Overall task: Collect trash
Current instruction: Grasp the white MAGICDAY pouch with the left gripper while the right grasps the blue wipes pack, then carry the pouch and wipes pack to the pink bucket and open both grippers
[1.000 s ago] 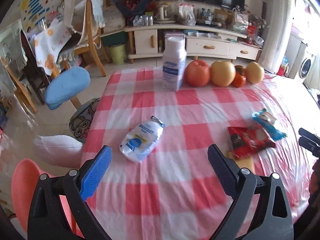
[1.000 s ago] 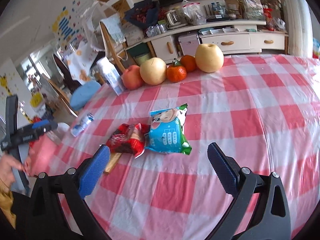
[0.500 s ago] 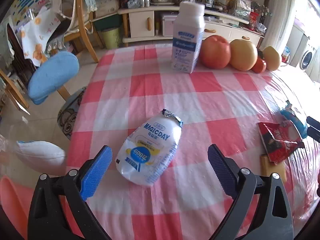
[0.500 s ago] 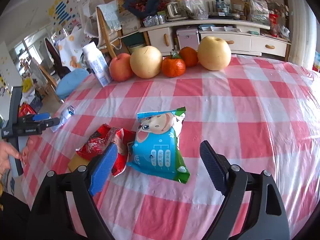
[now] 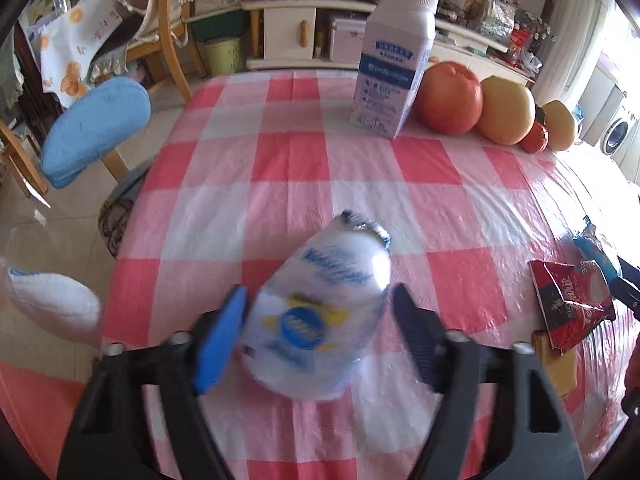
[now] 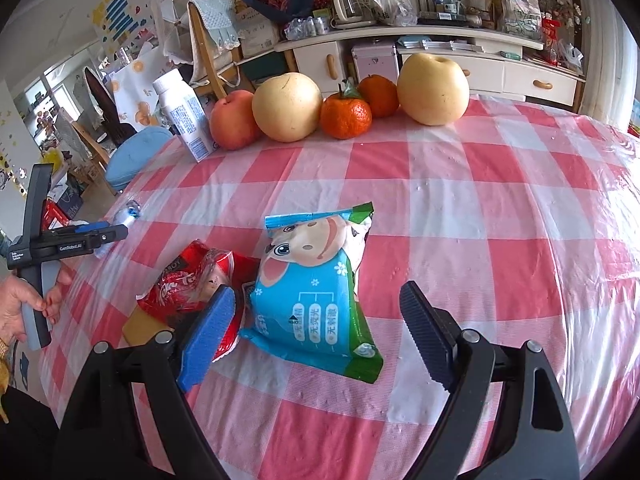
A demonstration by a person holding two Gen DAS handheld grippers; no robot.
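The white plastic bottle (image 5: pixel 320 316) lies on its side near the left edge of the checked surface (image 5: pixel 440 208), its crushed neck pointing away, and the left tool (image 5: pixel 316 332) has its two pads set around the bottle's fat base, narrowed to about the bottle's width; motion blur hides whether both pads are truly pressing, so the hold looks like a grip just forming. The risk here is the bottle itself: it seems empty, thin and rounded, so a squeeze off its middle could make it squirt forward or roll toward the nearby edge and drop to the floor. Farther right, the blue snack packet (image 6: pixel 316 296) sits between the widely spread pads of the right tool (image 6: pixel 316 332), untouched, with the red wrapper (image 6: pixel 188 284) touching its left side. Closing there could catch the red wrapper under the left pad or merely crumple the slack foil and slip off.
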